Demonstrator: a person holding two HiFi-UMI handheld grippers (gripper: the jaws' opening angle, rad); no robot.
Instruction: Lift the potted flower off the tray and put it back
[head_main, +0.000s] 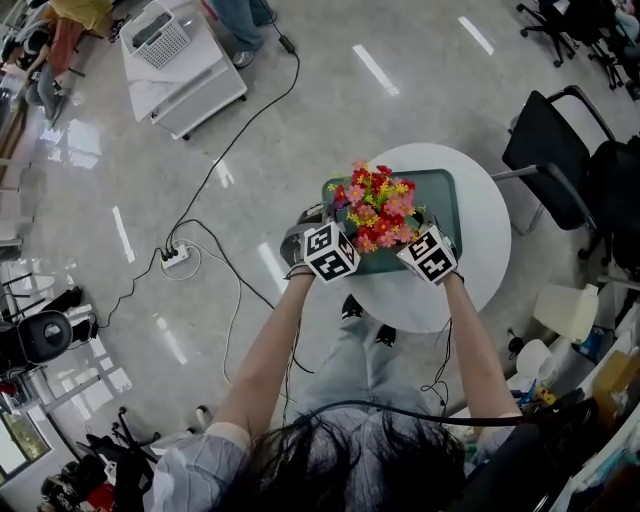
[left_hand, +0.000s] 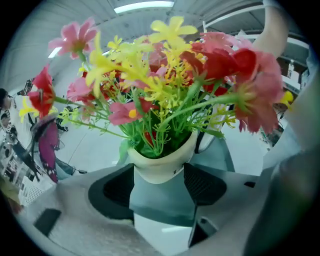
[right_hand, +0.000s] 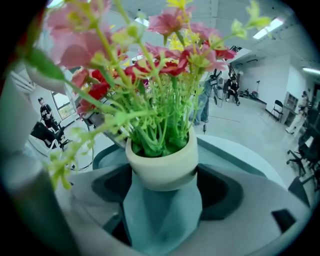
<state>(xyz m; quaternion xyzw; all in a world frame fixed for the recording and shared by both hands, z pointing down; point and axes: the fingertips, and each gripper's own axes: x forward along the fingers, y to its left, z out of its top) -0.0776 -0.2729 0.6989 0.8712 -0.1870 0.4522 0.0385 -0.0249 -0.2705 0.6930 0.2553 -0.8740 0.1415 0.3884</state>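
The potted flower (head_main: 378, 208) has red, pink and yellow blooms and stands over the green tray (head_main: 445, 195) on a round white table (head_main: 485, 240). From above, the blooms hide its cream pot (left_hand: 160, 165). My left gripper (head_main: 345, 232) comes at it from the near left, and in the left gripper view my left gripper (left_hand: 159, 177) has both jaws against the pot's sides. My right gripper (head_main: 410, 236) comes from the near right and is shut on the same pot (right_hand: 162, 162). Whether the pot's base touches the tray I cannot tell.
A black chair (head_main: 545, 150) stands right of the table. A white cart (head_main: 180, 70) is at the far left. A power strip (head_main: 175, 255) and cables lie on the floor to the left. Boxes and clutter fill the lower right corner.
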